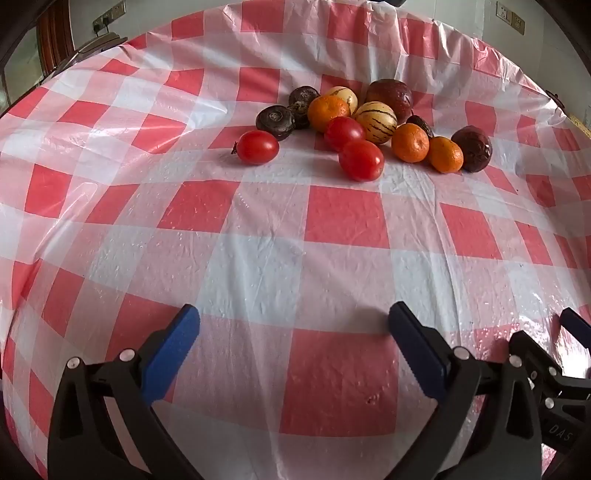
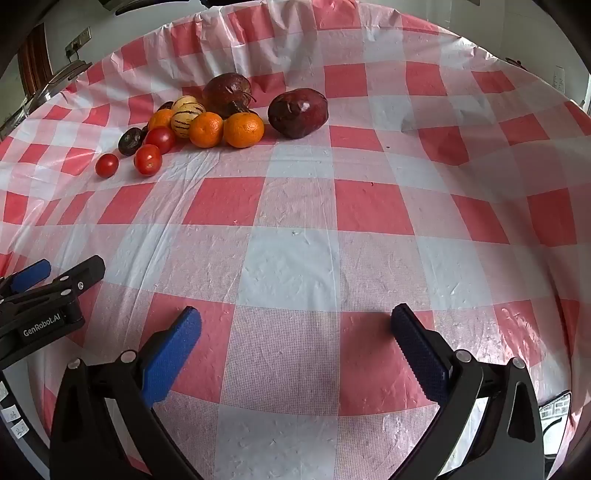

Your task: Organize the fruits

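Closest in, the left gripper (image 1: 293, 319) hangs low over the worktop with its blue-padded fingers (image 1: 171, 352) spread wide and nothing between them. The right gripper (image 2: 295, 321) sits just beside it, its own blue fingers (image 2: 419, 354) equally wide and bare.

Under both lies the red-and-white checked plastic tablecloth (image 2: 295, 258), wrinkled and glossy, covering the whole worktop.

Further out, well apart from both grippers, the fruit is bunched in one loose heap. At its near edge sit three small red tomatoes: one alone on the left (image 1: 257, 147), and two touching each other (image 1: 361, 160) (image 1: 344, 132). Just behind the lone tomato is a dark round purplish fruit (image 1: 275, 122), with a second like it (image 1: 303, 99) behind. In the middle are two pale yellow striped melon-like fruits (image 1: 376, 122) (image 1: 341, 96), pressed against an orange mandarin (image 1: 328, 112). To the right, two more orange mandarins (image 1: 410, 142) (image 1: 446, 154) sit side by side, touching. Next to them on the right rests a wrinkled dark red fruit (image 1: 472, 147), which the right wrist view shows as a large maroon one (image 2: 298, 113) a little apart from the pile. At the back of the heap stands a big dark red apple-like fruit (image 1: 389, 96).

Beyond the far edge of the cloth, a pale wall (image 1: 85, 14) carries electrical sockets (image 1: 510, 16).
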{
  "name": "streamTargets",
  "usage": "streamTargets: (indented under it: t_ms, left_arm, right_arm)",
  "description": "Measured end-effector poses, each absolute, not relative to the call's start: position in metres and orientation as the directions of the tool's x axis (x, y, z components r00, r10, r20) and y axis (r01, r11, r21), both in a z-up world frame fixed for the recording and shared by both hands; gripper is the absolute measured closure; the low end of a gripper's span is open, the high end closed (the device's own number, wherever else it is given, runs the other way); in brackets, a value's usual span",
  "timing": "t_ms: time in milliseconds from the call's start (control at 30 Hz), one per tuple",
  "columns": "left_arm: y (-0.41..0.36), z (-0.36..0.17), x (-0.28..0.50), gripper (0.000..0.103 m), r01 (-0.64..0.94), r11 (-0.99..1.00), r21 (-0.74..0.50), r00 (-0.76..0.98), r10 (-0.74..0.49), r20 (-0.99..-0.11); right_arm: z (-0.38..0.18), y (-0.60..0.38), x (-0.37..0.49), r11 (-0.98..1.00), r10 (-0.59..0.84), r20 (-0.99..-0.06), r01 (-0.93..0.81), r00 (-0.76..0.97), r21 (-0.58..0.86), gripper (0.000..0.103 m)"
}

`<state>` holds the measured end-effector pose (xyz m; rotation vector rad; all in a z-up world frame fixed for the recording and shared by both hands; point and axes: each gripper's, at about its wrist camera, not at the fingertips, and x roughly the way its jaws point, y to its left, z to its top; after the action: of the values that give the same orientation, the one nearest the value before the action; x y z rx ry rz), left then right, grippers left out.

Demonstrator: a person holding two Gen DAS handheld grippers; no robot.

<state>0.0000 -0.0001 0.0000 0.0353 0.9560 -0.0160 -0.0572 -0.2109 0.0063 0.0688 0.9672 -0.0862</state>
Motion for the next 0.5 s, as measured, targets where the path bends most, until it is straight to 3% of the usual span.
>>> streamTargets:
  t_ms: [500]
  left_arm:
    - [-0.0001,0.0,0.0,0.001,0.029,0.999,0.023,0.577,0.002,-0.816]
  right_arm:
    - [0.0066,-0.211,-0.0572,0.994,-0.042,-0.824,0.104,0.565,0.021,0.004]
